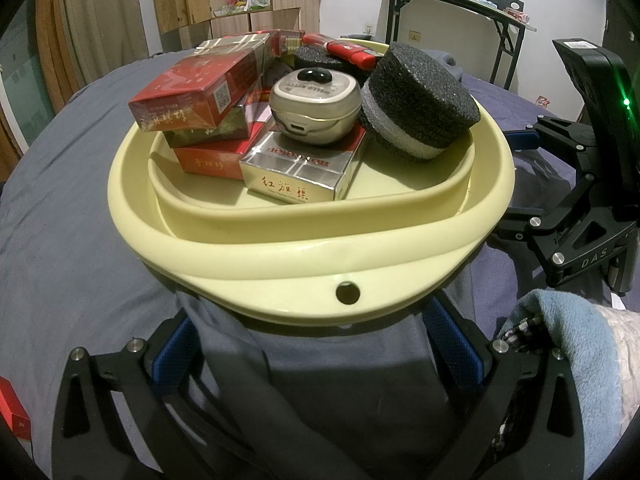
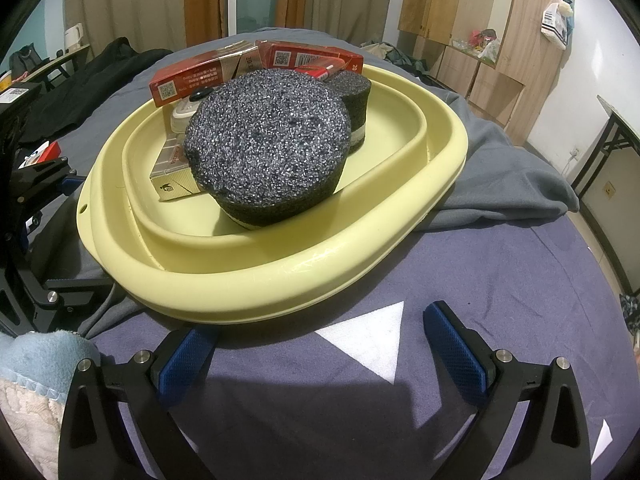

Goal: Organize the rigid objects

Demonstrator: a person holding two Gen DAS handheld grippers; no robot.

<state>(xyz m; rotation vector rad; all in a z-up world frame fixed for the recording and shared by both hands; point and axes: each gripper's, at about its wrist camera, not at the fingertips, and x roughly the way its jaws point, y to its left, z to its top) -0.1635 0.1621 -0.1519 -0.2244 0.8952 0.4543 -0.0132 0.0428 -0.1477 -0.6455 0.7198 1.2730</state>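
Basin: pale yellow plastic basin (image 1: 304, 236) resting on a grey-blue cloth-covered surface (image 1: 72, 216), loaded with objects.
Contents: red and gold cardboard cigarette packs (image 1: 196, 92) stacked at one side; a round silver case (image 1: 316, 104) lying on a silver-gold pack (image 1: 298, 170); a black, white-banded foam disc (image 1: 420, 96) leaning on the inner rim; a second foam disc (image 2: 354, 86) behind.
Left gripper (image 1: 316, 354): jaws spread wide, empty, just short of the basin's rim.
Right gripper (image 2: 320, 354): jaws wide, empty, near the basin.
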